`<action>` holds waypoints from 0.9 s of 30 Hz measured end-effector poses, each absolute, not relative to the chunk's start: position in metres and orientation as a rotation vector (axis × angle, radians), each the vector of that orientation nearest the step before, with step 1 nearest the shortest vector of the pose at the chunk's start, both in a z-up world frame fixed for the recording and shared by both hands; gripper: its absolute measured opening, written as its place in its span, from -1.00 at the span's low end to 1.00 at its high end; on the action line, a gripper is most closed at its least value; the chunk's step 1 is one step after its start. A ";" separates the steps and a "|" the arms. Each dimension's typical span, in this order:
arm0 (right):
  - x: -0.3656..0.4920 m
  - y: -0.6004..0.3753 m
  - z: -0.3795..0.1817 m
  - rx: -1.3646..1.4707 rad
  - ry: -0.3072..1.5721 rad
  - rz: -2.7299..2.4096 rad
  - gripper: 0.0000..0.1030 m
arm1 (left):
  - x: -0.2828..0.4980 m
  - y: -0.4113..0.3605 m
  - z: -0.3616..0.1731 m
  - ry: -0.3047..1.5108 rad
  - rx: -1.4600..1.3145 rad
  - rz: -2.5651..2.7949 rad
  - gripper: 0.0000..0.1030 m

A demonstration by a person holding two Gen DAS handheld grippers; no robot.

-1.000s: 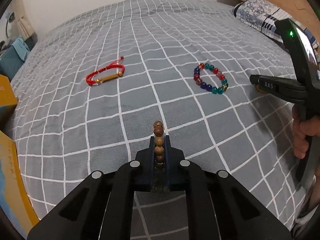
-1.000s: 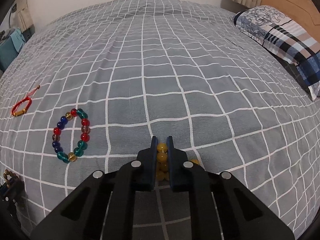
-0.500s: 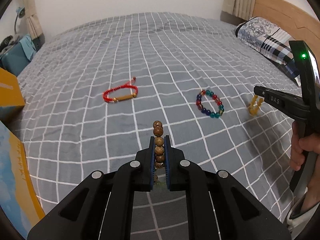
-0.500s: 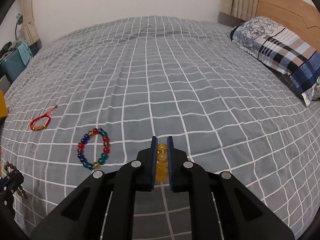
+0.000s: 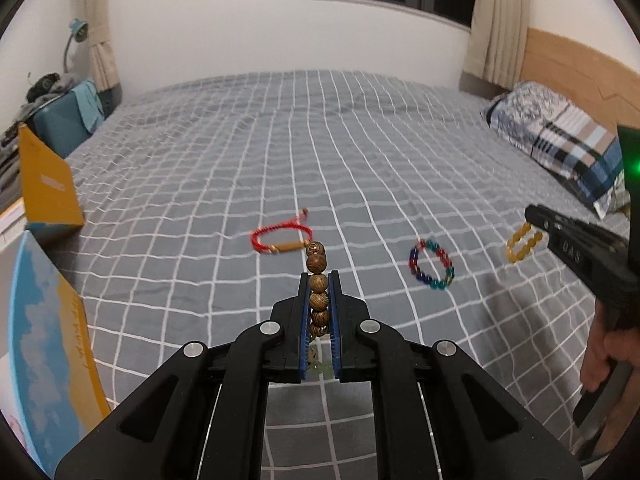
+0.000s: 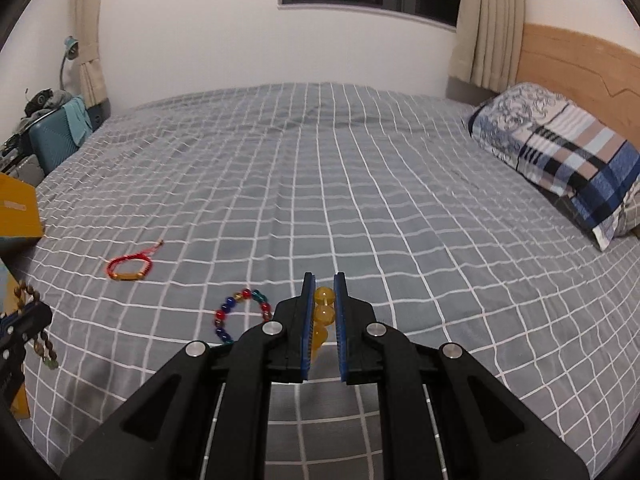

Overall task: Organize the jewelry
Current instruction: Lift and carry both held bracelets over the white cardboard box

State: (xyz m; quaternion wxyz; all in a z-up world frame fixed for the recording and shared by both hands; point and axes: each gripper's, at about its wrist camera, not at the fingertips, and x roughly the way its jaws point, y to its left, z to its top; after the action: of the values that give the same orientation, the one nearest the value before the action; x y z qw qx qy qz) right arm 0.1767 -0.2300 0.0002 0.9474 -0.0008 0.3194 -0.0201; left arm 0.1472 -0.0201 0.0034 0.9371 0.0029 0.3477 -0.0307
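My left gripper [image 5: 319,276] is shut on a brown wooden bead bracelet [image 5: 317,280] and holds it up above the bed; the bracelet also shows at the left edge of the right wrist view [image 6: 30,300]. My right gripper [image 6: 324,280] is shut on a yellow bead bracelet [image 6: 322,312], which hangs from its tips in the left wrist view [image 5: 522,244]. A red cord bracelet [image 5: 280,238] and a multicoloured bead bracelet [image 5: 432,266] lie on the grey checked bedspread [image 5: 360,152].
An orange box [image 5: 48,188] and a blue and orange flat box [image 5: 44,340] stand at the left bed edge. A patterned pillow [image 6: 560,152] lies against the wooden headboard [image 6: 580,64] at right. A teal suitcase [image 6: 56,136] stands beyond the far left corner.
Both grippers have lifted and pulled back from the bed with their bracelets held. The yellow bracelet has come off the bedspread and now hangs free. The two other bracelets have not moved.
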 end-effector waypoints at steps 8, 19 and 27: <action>0.163 -0.211 0.012 -0.038 0.610 -0.021 -0.83 | 0.140 -0.010 0.018 0.656 -0.011 -0.022 -0.85; 0.144 -0.186 0.024 -0.060 0.601 0.010 -0.83 | 0.122 -0.003 0.031 0.648 0.008 -0.010 -0.85; 0.131 -0.166 0.038 -0.066 0.592 0.039 -0.83 | 0.104 0.010 0.043 0.642 0.017 0.020 -0.85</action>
State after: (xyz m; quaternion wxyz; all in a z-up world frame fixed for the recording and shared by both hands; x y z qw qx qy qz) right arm 0.1306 -0.1656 0.0384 0.9557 -0.0325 0.2918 0.0192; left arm 0.1040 0.0098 0.0431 0.9489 0.0085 0.3153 0.0097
